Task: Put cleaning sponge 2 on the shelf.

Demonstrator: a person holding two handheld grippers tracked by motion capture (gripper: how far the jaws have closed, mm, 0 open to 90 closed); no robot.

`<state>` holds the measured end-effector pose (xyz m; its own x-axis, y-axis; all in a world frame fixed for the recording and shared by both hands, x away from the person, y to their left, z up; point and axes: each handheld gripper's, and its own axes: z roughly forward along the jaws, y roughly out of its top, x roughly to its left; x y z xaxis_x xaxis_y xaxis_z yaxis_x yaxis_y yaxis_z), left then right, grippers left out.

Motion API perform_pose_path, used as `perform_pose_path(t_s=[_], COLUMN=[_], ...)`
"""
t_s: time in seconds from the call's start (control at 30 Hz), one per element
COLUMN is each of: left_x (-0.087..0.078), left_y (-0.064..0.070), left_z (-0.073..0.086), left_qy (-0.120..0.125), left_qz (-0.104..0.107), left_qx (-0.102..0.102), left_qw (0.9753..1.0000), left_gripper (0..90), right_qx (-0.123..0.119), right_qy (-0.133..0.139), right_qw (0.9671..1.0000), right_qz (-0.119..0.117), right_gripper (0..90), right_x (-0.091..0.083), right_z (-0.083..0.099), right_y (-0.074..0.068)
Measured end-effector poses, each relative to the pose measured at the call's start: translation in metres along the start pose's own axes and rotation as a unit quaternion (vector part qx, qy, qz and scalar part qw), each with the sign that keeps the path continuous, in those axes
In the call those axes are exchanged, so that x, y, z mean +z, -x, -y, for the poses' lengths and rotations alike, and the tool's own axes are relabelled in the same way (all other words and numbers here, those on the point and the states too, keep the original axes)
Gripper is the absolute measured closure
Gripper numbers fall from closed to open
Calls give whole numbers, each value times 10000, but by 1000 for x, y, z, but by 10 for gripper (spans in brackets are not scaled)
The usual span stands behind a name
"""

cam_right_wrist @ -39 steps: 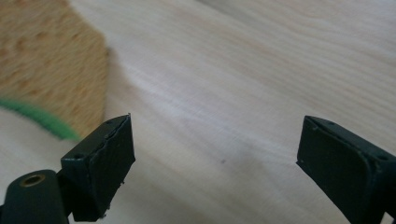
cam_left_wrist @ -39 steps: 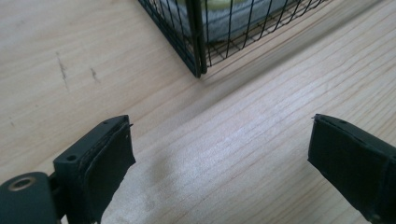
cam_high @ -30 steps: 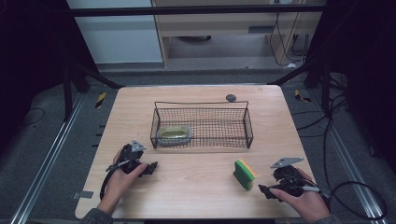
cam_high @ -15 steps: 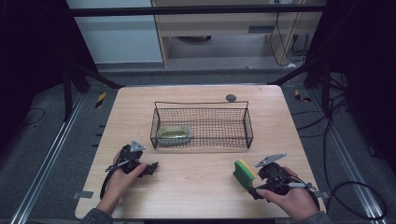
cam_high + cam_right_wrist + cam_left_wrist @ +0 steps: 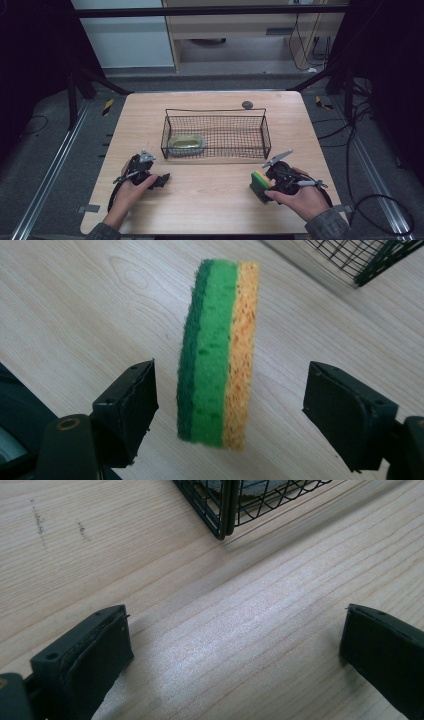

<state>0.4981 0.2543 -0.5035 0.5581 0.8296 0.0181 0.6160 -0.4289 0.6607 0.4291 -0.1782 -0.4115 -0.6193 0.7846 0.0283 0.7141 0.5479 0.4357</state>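
A green and yellow sponge [image 5: 259, 184] [image 5: 217, 355] stands on its edge on the wooden table [image 5: 210, 200], near the front right. My right gripper [image 5: 265, 187] [image 5: 230, 405] is open with the sponge between its two jaws, a gap on each side. A black wire basket [image 5: 216, 134] sits mid-table; inside its left end lies a second sponge [image 5: 186, 144], pale green. My left gripper [image 5: 161, 180] [image 5: 235, 650] rests open on the table front left, nothing between its jaws, just short of the basket's corner [image 5: 225, 515].
A small dark round object [image 5: 247, 104] lies on the table behind the basket. Dark frame posts and cables stand beyond both sides of the table.
My right gripper has moved left across the table to the sponge, and its open jaws now straddle it. The left gripper has stayed put.
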Motion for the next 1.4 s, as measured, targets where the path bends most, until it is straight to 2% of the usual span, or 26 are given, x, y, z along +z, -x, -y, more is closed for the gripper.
perform_pose_path(t_s=[0.27, 0.43, 0.57, 0.8, 0.9, 0.97, 1.1, 1.13, 1.4], left_x=[0, 0, 0, 1, 1, 1, 1, 1, 0], left_y=[-1, -1, -1, -1, -1, -1, -1, -1, -1], left_z=[0, 0, 0, 0, 0, 0, 1, 1, 1], left_qy=[42, 32, 42, 53, 54, 56, 62, 66, 66], left_qz=[16, 17, 22, 29, 28, 29, 29, 29, 22], left_qx=[27, 28, 35, 41, 39, 38, 36, 36, 32], left_qw=[10000, 10000, 10000, 10000, 10000, 10000, 10000, 10000, 10000], left_gripper=[0, 0, 0, 0, 0, 0, 0, 0, 0], right_qx=[9, -112, -58, -161, -222, -249, -149, -148, 155], right_qy=[-211, -370, -459, -536, -512, -428, -213, -98, 123], right_qw=[9997, 9992, 9989, 9980, 9978, 9982, 9993, 9996, 9998], right_qz=[-109, -52, -89, -302, -344, -325, -257, -205, 3], right_gripper=[241, 279, 360, 611, 639, 640, 640, 639, 639], right_x=[8, 17, 23, 24, 20, 17, 6, 2, -17], right_z=[-13, -21, -23, -24, -23, -22, -19, -18, -11], right_y=[-2, -5, -1, 1, 2, 6, 17, 24, 61])
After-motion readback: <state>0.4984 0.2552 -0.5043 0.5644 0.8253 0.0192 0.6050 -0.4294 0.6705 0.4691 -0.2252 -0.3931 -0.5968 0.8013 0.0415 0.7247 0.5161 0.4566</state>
